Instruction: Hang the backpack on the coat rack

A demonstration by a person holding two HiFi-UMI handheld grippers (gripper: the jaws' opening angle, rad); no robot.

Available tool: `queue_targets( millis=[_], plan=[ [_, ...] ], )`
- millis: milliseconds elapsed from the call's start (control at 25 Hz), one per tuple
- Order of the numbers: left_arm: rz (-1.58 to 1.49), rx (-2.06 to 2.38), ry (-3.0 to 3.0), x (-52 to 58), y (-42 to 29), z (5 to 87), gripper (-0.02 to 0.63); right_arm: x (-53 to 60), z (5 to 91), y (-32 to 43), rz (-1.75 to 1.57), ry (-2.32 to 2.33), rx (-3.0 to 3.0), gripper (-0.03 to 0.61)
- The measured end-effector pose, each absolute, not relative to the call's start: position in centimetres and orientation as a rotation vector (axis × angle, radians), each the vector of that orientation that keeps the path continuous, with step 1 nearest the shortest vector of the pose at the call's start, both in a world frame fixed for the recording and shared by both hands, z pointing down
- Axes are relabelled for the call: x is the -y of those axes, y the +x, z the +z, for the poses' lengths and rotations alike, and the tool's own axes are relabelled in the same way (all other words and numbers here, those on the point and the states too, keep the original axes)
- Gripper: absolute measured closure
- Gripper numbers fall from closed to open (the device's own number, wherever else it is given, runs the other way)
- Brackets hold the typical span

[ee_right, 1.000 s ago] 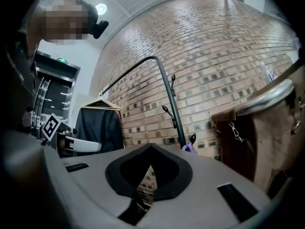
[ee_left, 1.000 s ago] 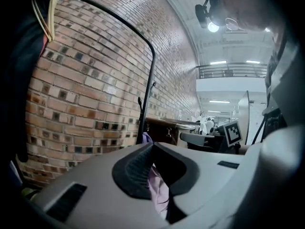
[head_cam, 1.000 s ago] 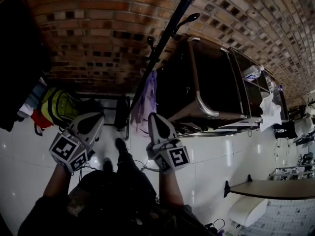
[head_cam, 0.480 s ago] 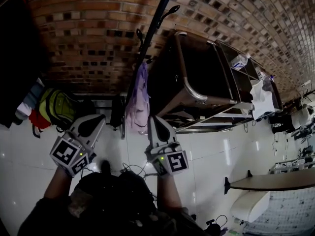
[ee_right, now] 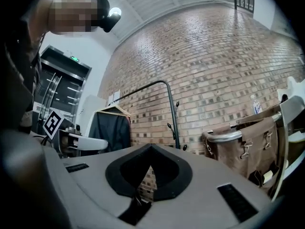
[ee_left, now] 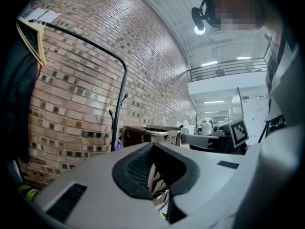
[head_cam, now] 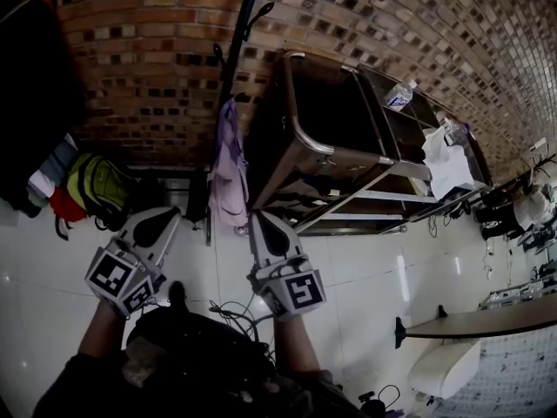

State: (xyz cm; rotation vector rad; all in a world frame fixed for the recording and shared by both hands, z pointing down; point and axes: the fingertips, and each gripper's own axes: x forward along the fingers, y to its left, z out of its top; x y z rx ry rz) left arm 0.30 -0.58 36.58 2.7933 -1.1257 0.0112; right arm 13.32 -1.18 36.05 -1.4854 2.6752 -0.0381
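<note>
A yellow-green backpack (head_cam: 100,190) lies on the white floor against the brick wall, left of and beyond my left gripper (head_cam: 167,214). The coat rack (head_cam: 239,33) is a black pole with hooks, rising ahead between the two grippers; it also shows as the coat rack (ee_left: 116,123) and the coat rack (ee_right: 175,123). My right gripper (head_cam: 259,220) points at its foot. Both grippers are held level and side by side. The left gripper (ee_left: 152,147) and the right gripper (ee_right: 151,147) have their jaws together, and I see nothing held in either.
A purple cloth (head_cam: 228,177) hangs low on the rack. A brown wheeled cart (head_cam: 322,138) stands right of it, with a water bottle (head_cam: 399,94) on shelving behind. Dark clothes (head_cam: 35,103) hang at the far left. A white table (head_cam: 470,320) is at the right.
Both grippers have been carried forward toward the wall, still shut. The rack, purple cloth and cart have slid left and lower in the head view.
</note>
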Motion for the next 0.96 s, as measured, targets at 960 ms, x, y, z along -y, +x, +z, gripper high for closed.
queue_targets(
  millis=[960],
  plan=[
    [0.019,1.478,2.773,-14.8,4.0,36.5,0.574,-15.0,38.6,16.3,-0.015,-1.381,-2.880,0.568]
  ],
)
